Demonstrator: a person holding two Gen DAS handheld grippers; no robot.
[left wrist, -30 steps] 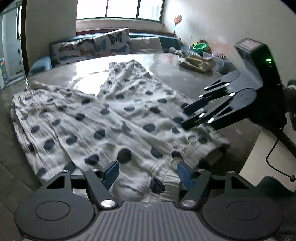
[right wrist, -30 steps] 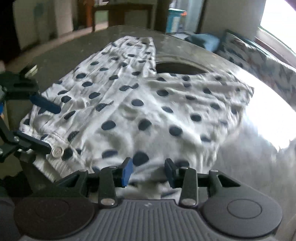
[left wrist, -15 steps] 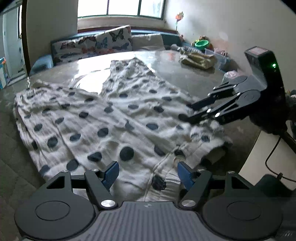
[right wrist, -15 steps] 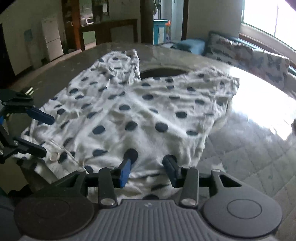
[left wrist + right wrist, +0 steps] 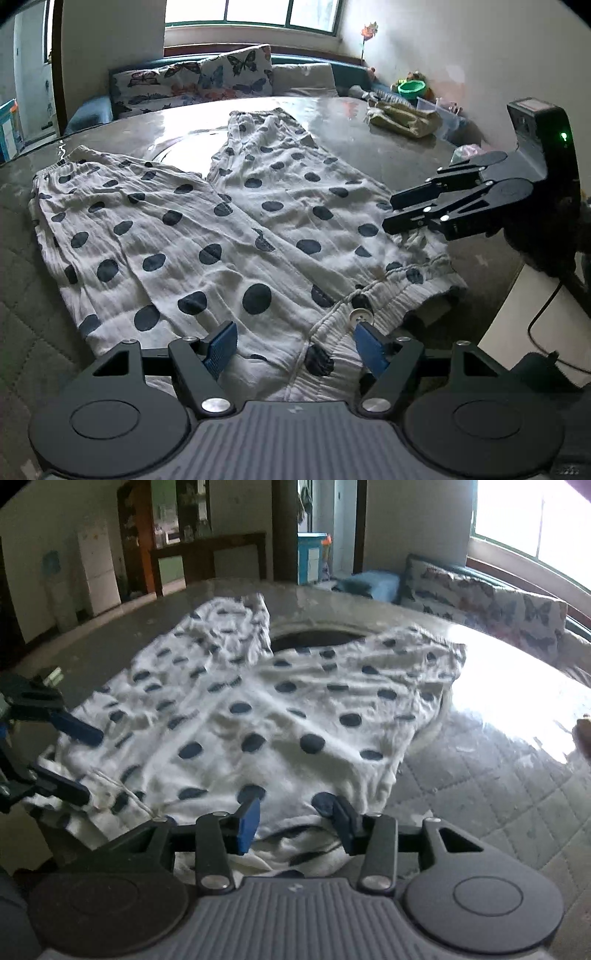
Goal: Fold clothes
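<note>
The round grey glossy tabletop (image 5: pixel 369 147) carries the white crinkled cotton trousers with navy polka dots (image 5: pixel 207 236), spread flat with legs running toward 11 and 12 o'clock and the waistband nearest. The cloth looks light, limp and prone to bunching; the gathered elastic waistband with its pale button (image 5: pixel 360 316) seems the firmest hold. Left tool (image 5: pixel 295 341) and right tool (image 5: pixel 293 818) both gape, released, straddling the waistband

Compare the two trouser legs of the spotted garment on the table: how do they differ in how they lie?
In the left wrist view, the left trouser leg lies wide and flat, while the right trouser leg narrows and runs further across the table. The left cuff lies nearer the table's edge; the right cuff reaches further in. Both are white with dark spots and meet at the waistband.
</note>
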